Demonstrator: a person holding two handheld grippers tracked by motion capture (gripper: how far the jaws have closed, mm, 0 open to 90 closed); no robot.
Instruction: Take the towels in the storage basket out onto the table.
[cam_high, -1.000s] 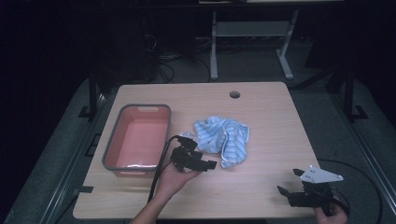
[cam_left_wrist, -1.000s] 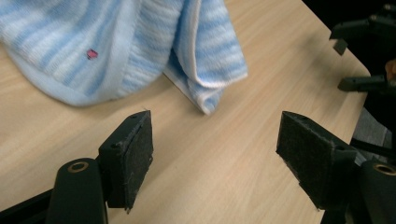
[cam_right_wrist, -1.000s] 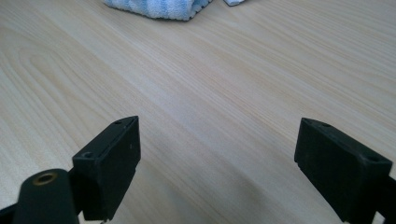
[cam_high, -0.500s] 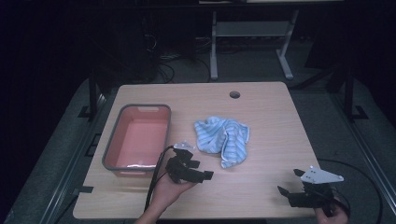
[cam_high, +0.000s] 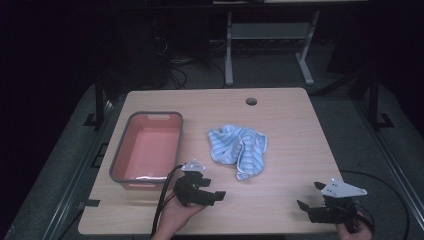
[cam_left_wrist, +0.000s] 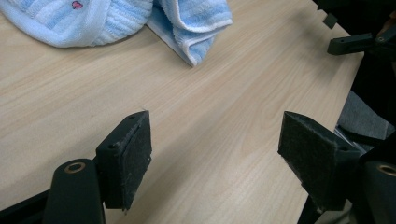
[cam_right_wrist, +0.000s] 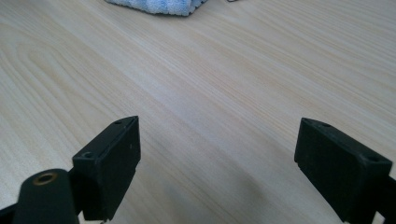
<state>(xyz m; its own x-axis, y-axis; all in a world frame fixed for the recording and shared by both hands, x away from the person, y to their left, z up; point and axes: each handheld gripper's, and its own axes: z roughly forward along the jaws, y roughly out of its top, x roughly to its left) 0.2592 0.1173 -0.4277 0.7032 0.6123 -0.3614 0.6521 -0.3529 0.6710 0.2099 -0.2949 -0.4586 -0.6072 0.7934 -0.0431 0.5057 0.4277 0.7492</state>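
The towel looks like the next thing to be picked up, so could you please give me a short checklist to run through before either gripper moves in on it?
1. Left gripper open, nothing between its fingers: ok.
2. Right gripper open and empty: ok.
3. Towel lying free on the table, apart from both grippers: ok.
4. Bare tabletop between the left gripper and the towel's near corner: ok.
5. Tub empty, with room for the towel: ok.
6. Towel spread flat for a clean edge grasp: not ok, it lies crumpled in folds.
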